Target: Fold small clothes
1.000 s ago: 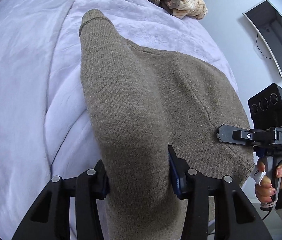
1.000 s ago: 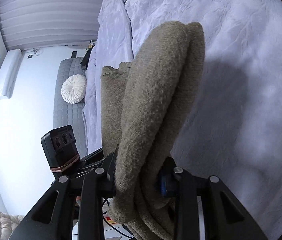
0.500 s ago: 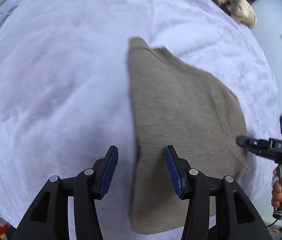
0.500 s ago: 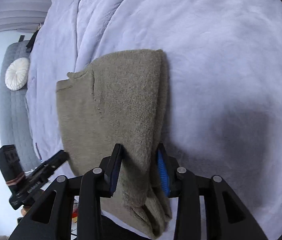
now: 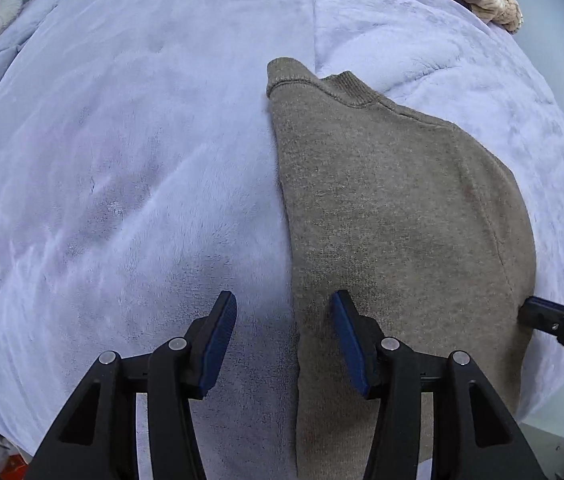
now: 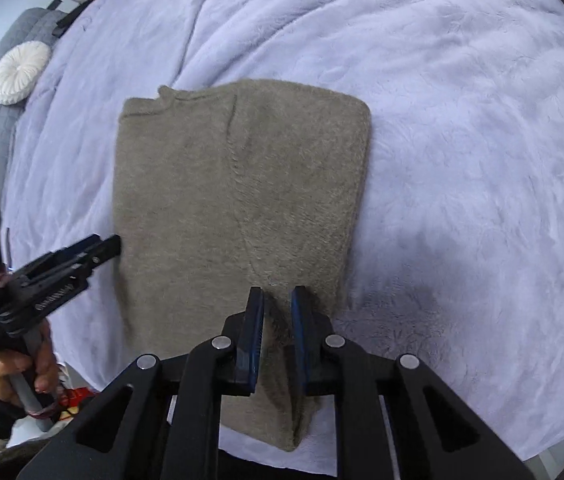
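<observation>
left tongs (image 5: 282,340): we see black arms, blue ribbed pads, jaws apart and opening; sweater's folded edge between them, unpressed
right tongs (image 6: 276,328): narrow gap, closing, fuzzy knit tuft between the pads; we cannot tell if they pinch it
sweater (image 6: 238,208): taupe fuzzy knit, folded rectangle, ribbed collar far end, flat on bed
bed (image 6: 461,140): lavender plush blanket, soft creases
cushion (image 6: 20,72): white, round, pleated, far left
</observation>
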The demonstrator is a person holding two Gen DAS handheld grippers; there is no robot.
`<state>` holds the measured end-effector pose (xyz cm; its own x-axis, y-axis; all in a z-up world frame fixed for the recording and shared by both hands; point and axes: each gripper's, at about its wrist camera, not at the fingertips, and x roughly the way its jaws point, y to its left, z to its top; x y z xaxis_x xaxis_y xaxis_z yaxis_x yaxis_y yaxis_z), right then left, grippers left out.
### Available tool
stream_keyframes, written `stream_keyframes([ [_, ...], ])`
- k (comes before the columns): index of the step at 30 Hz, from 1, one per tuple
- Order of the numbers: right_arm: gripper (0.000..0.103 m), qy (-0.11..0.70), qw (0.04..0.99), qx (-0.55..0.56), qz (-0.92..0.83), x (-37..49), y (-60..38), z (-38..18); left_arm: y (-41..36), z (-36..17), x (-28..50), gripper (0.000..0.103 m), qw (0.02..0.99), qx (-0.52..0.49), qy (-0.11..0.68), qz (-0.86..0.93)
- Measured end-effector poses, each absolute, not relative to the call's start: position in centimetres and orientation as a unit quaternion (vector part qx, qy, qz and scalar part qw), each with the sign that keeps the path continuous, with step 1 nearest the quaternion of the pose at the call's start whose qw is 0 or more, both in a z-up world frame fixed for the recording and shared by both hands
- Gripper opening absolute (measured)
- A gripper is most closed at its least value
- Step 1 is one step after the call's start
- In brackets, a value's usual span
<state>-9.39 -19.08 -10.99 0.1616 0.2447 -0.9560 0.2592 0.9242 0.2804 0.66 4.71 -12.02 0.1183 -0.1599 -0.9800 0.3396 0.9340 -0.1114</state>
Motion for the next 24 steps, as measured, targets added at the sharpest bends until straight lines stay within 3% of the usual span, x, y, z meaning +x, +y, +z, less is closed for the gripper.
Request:
stream_keyframes([
  [5,0.013,0.670,0.713,0.206,-0.021,-9.1,-19.9,-14.3,5.1,-12.1,0.7,0.059,0.744,0.068,0.642,-0.170],
  [24,0.017,0.678,0.708,0.197,-0.035,-7.9,-19.3,-14.0,5.4,-11.5,0.8,0.060,0.739,0.060,0.652,-0.161],
])
